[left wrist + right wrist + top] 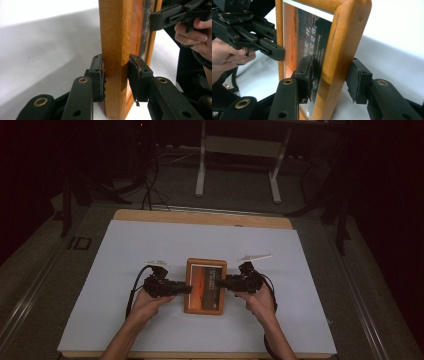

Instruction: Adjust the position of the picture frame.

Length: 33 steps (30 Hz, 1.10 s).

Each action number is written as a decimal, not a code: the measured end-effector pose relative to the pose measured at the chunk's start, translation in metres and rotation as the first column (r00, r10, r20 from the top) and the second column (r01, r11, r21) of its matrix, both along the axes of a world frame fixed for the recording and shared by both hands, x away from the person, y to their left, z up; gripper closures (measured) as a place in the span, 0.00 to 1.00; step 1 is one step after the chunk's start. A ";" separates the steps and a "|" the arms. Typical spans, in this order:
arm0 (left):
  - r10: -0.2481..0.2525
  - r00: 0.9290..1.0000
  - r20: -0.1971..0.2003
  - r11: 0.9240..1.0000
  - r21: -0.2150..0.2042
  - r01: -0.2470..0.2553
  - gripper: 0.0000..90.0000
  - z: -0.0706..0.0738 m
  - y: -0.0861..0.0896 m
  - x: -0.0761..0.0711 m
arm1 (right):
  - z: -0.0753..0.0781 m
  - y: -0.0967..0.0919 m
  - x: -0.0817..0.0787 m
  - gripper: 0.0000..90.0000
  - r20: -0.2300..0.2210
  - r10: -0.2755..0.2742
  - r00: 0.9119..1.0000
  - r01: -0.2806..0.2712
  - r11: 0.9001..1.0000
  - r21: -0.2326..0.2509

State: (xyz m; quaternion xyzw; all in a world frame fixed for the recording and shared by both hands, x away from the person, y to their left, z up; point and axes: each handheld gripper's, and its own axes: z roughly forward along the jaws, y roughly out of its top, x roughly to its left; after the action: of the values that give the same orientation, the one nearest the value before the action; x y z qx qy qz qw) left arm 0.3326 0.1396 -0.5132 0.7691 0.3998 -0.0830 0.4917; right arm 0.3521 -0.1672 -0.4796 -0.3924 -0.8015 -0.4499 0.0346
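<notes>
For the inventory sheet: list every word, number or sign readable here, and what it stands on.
Picture in the wooden frame: pale columns of characters on its dark part, too blurred to read.
Same picture from the high view: a few pale lines of print, too small to read.
Left gripper and right gripper: no lettering to be seen.
White table sheet: no text.

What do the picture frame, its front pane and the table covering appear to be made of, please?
The picture frame looks like solid wood with a smooth orange-brown finish: fine grain lines run along its rounded edge. Its front pane seems to be glass or clear plastic, since it mirrors one jaw of the tongs; which of the two is unclear. The table covering looks like a matte white sheet, possibly paper or foam board.
</notes>
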 end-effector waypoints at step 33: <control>0.103 0.987 -0.123 0.995 0.010 -0.102 0.63 -0.028 -0.004 0.022 | -0.042 -0.003 0.032 0.59 -0.151 -0.120 0.981 0.123 0.992 0.012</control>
State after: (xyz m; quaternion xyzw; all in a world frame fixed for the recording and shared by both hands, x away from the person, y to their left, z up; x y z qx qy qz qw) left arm 0.3543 0.1358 -0.5415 0.7418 0.4686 -0.1044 0.4682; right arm 0.3837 -0.1704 -0.5217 -0.4728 -0.7665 -0.4288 0.0716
